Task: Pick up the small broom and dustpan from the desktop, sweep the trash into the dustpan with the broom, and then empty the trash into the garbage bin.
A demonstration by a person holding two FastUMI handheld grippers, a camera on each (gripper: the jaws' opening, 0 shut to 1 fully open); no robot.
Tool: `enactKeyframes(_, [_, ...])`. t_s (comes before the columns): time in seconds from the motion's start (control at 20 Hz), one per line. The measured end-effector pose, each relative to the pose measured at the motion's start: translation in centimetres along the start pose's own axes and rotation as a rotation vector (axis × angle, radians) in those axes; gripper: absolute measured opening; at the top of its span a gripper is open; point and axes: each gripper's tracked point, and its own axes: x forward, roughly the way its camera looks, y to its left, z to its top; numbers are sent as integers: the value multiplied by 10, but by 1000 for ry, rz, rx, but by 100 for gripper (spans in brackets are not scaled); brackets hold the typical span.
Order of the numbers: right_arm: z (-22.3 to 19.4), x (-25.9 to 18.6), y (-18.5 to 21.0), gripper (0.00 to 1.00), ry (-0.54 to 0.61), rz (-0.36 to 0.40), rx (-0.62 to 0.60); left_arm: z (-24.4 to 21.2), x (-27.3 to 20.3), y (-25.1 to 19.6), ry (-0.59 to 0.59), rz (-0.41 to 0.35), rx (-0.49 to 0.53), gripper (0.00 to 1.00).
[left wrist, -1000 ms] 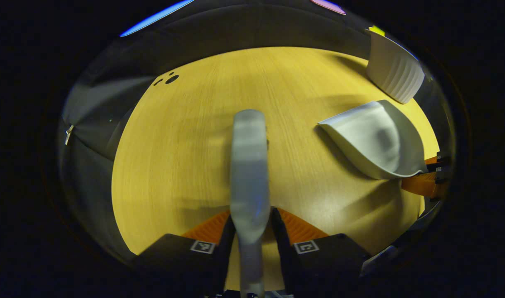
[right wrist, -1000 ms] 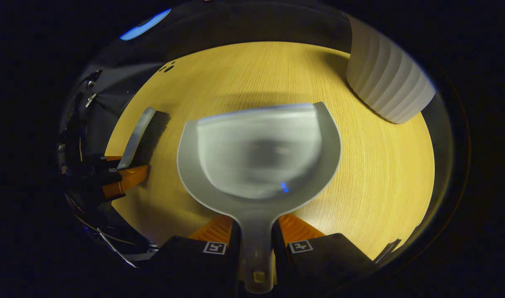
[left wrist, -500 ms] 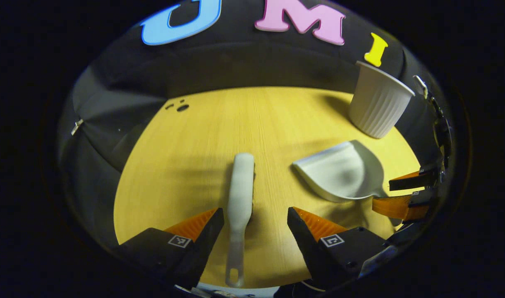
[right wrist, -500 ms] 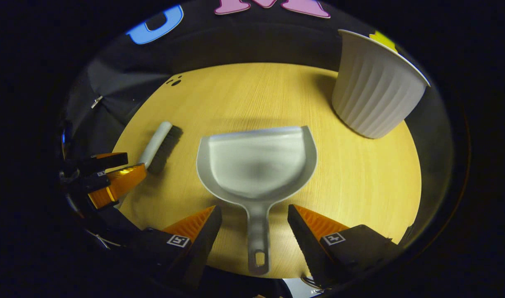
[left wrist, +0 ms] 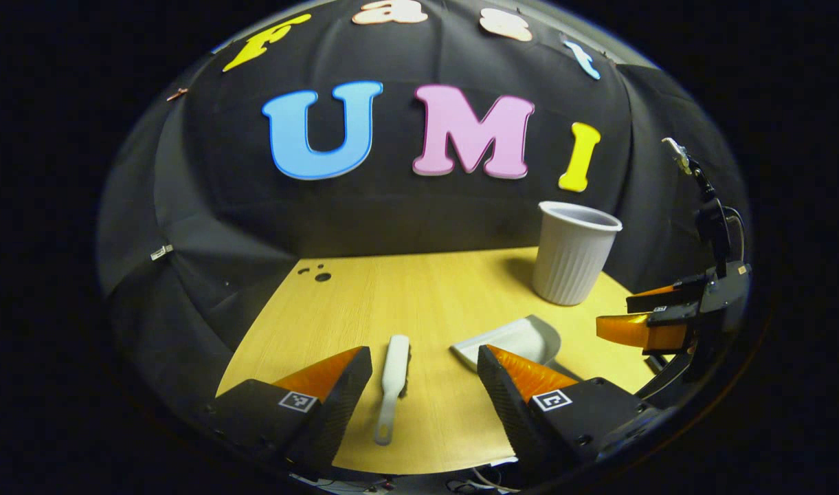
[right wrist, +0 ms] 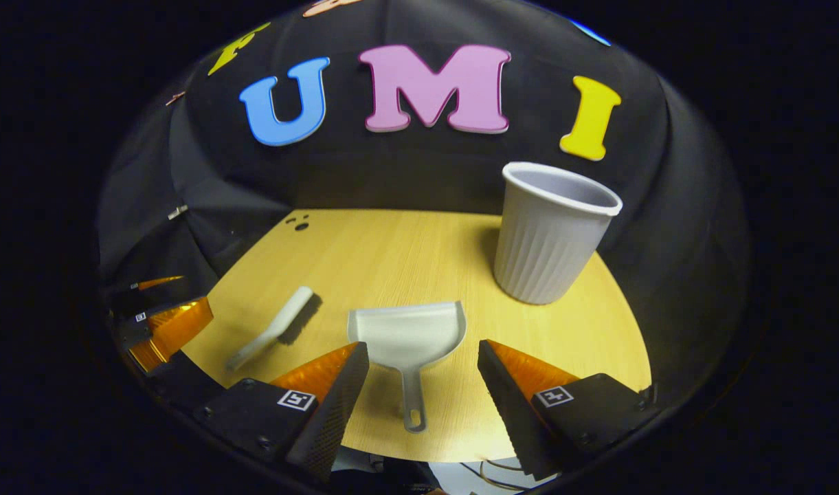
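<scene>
In the left gripper view, the left gripper [left wrist: 424, 361] has its jaws spread wide with nothing between them. The small broom [left wrist: 394, 382] lies flat on the desktop [left wrist: 405, 295], just beyond the gap between the fingers, handle end nearest. The dustpan [left wrist: 512, 339] lies ahead to the right, its near part hidden behind the right finger. Farther off stands the ribbed garbage bin [left wrist: 572, 261], upright; its inside cannot be made out. The right gripper [left wrist: 639, 316] shows at the right edge.

In the right gripper view, the right gripper [right wrist: 423, 357] is likewise spread and holds nothing. The dustpan [right wrist: 407, 337] lies between and beyond its fingers, pan looking empty. The broom [right wrist: 275, 328] lies left, the bin [right wrist: 550, 234] right and farther off, its bottom unseen. The left gripper [right wrist: 159, 320] is cut off at the left edge.
</scene>
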Motion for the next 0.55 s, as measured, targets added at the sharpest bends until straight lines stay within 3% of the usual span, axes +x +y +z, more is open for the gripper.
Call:
enactKeyframes(0.3, [55, -73, -12, 99, -232, -26, 32, 33, -58, -14, -128, 7, -30, 98])
enactKeyframes(0.55, [76, -105, -26, 99, -336, -27, 9, 48, -81, -26, -187, 35, -69, 98])
